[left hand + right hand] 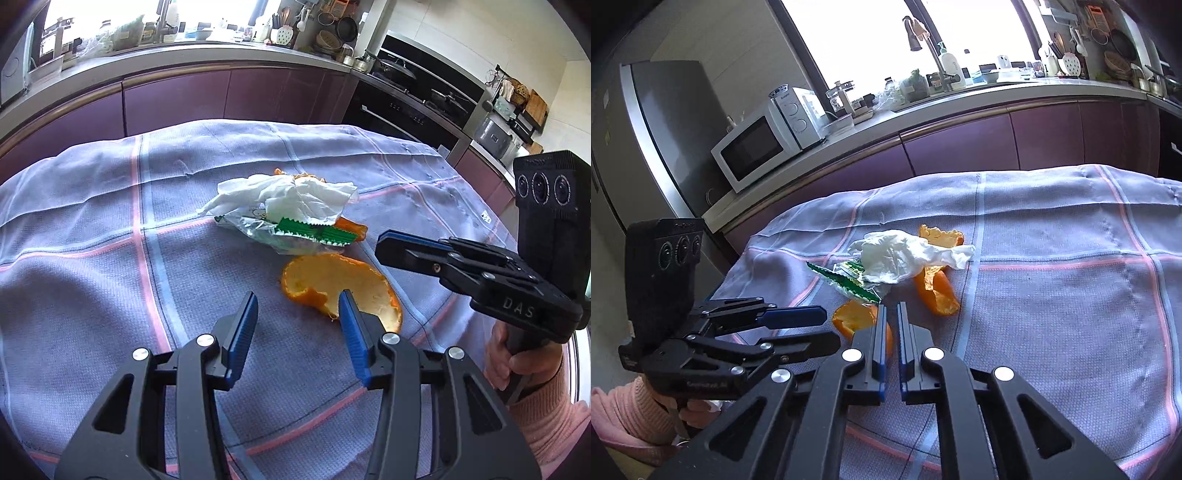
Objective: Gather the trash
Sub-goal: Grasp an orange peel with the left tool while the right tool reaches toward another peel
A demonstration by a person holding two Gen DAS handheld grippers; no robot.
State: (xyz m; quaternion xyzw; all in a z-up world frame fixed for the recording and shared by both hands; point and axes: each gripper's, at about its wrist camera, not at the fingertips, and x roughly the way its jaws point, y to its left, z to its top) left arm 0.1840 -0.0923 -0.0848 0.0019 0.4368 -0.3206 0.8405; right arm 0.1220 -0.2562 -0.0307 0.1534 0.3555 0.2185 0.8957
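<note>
Two grippers | left gripper point(298, 301) parted, empty | right gripper point(892, 314) nearly closed, seemingly empty | peel point(343, 284)

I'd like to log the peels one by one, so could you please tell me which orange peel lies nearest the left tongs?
The wide, cupped orange peel with its pale inside up, just before the left tongs; the other peels lie farther off, beside the tissue.
</note>
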